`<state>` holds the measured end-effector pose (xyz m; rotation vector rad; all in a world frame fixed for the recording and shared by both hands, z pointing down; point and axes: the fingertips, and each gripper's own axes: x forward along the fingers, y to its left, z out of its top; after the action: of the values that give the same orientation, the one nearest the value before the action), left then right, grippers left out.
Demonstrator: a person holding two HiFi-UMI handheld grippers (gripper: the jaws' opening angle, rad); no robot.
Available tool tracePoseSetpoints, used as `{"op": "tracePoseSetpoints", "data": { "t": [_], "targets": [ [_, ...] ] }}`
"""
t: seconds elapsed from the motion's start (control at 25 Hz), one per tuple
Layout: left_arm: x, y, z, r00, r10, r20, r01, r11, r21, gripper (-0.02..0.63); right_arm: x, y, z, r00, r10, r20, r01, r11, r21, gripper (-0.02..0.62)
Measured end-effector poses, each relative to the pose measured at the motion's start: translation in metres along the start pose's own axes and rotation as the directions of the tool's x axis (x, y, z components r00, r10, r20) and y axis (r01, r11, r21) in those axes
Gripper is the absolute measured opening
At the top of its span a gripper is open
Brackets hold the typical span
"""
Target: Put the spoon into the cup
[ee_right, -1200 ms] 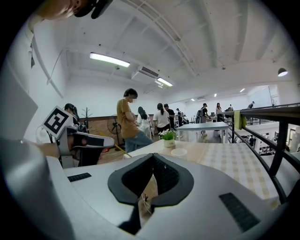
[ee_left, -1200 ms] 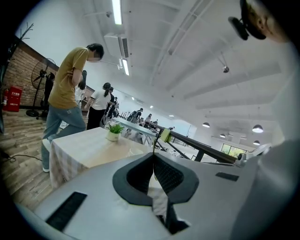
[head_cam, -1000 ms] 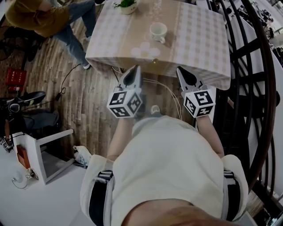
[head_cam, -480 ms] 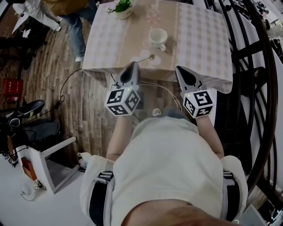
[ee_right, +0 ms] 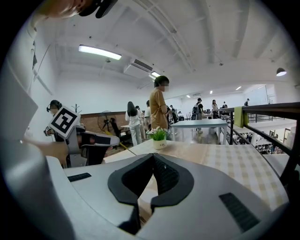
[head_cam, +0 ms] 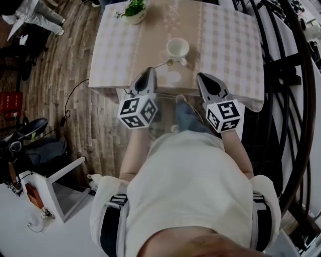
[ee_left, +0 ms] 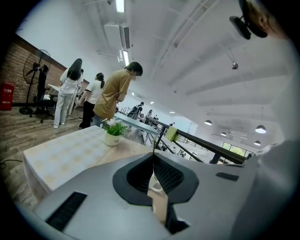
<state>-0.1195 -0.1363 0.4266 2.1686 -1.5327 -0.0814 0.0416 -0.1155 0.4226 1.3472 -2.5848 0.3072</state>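
Observation:
A white cup (head_cam: 178, 48) stands upright on the checked tablecloth (head_cam: 230, 45). The spoon (head_cam: 163, 63) lies just in front of the cup on its left, with the bowl end near the handle. My left gripper (head_cam: 148, 72) (ee_left: 153, 154) is shut and empty, its tip over the table's near edge just short of the spoon. My right gripper (head_cam: 201, 77) (ee_right: 153, 155) is level with it to the right, jaw tips together with nothing between them. From the right gripper view the left gripper (ee_right: 89, 140) shows alongside.
A small potted plant (head_cam: 131, 10) (ee_left: 114, 133) (ee_right: 158, 137) stands at the table's far left corner. A black metal railing (head_cam: 286, 75) runs close along the right. People stand beyond the table (ee_left: 112, 96). A cable (head_cam: 75, 95) and a white shelf (head_cam: 55, 185) are on the floor, left.
Both grippers have moved forward to the table's near edge, and the table fills more of the view. The person who stood at the upper left has moved out of the head view.

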Motion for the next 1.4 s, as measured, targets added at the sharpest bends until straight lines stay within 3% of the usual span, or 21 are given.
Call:
{"op": "tracePoseSetpoints", "data": {
  "t": [0.6,1.4],
  "targets": [
    [0.091,0.019,-0.005,0.995,0.014,-0.104,-0.014,1.000,-0.005,0.005,0.078,-0.049,0.013,0.997,0.049,-0.055,-0.048,0.999,0.021,0.000],
    [0.150,0.030,-0.050,0.969,0.034,-0.244,-0.035,0.999,-0.001,0.005,0.110,-0.083,-0.005,0.991,0.067,-0.119,-0.059,0.996,0.066,0.000]
  ]
}}
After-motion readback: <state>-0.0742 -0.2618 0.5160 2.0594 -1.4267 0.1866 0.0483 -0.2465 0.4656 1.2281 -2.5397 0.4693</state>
